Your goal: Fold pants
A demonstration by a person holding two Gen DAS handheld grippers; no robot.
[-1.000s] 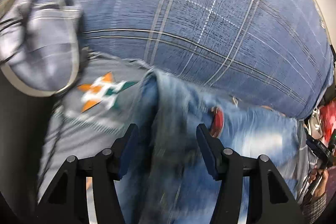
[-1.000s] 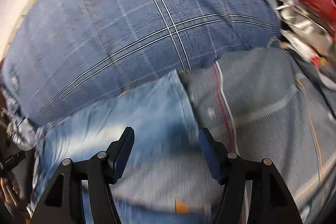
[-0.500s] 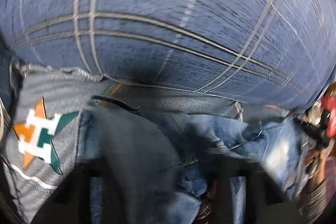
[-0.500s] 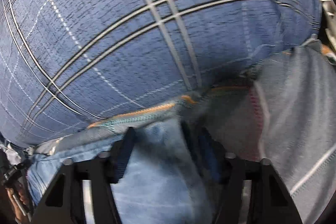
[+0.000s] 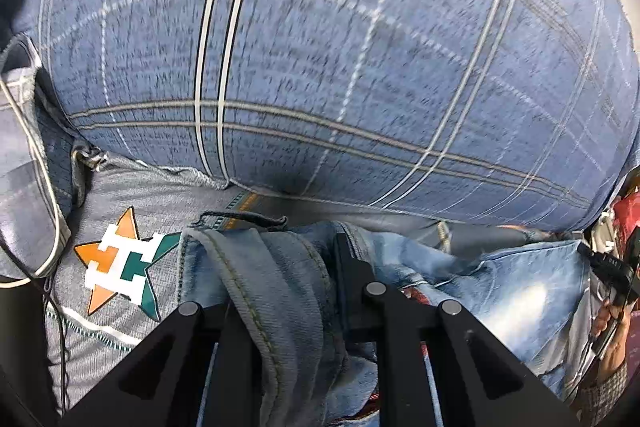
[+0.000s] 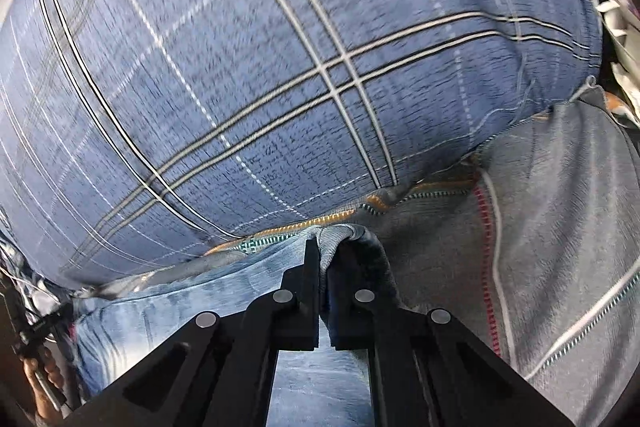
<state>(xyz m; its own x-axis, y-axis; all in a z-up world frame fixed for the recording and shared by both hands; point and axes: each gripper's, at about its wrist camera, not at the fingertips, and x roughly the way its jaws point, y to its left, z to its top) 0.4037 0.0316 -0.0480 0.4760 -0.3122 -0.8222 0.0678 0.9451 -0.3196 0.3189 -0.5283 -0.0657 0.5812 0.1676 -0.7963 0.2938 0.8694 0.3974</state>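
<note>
Left wrist view: filled mostly by a big blue plaid-patterned cushion or bedcover (image 5: 360,67), blurred, its far edges cut off by the fisheye rim. Below it a grey knit blanket with an orange, white and green star emblem (image 5: 120,267), partly buried under the light blue denim pants (image 5: 512,291). Pants bunched along the lower part of the frame, on the grey blanket, just in front of the plaid cover. Left gripper (image 5: 288,267) clamped on a thick fold of denim with a stitched seam; jaws just closed, one of them swallowed by the cloth, only the right-hand one showing. Something red under the denim beside that jaw, too hidden to name. At the right edge a hand (image 5: 608,323) on a black handle, cropped and dim. A thin white cord (image 5: 44,163) looping at the far left.

Right wrist view: same plaid cover (image 6: 280,67), grey blanket (image 6: 560,227) and pants (image 6: 168,307) lying to the left. Right gripper (image 6: 324,255) pinched on a rolled denim edge, jaws just brought nearly together, with cloth between them. Pale crumpled items at the top right, unreadable.
</note>
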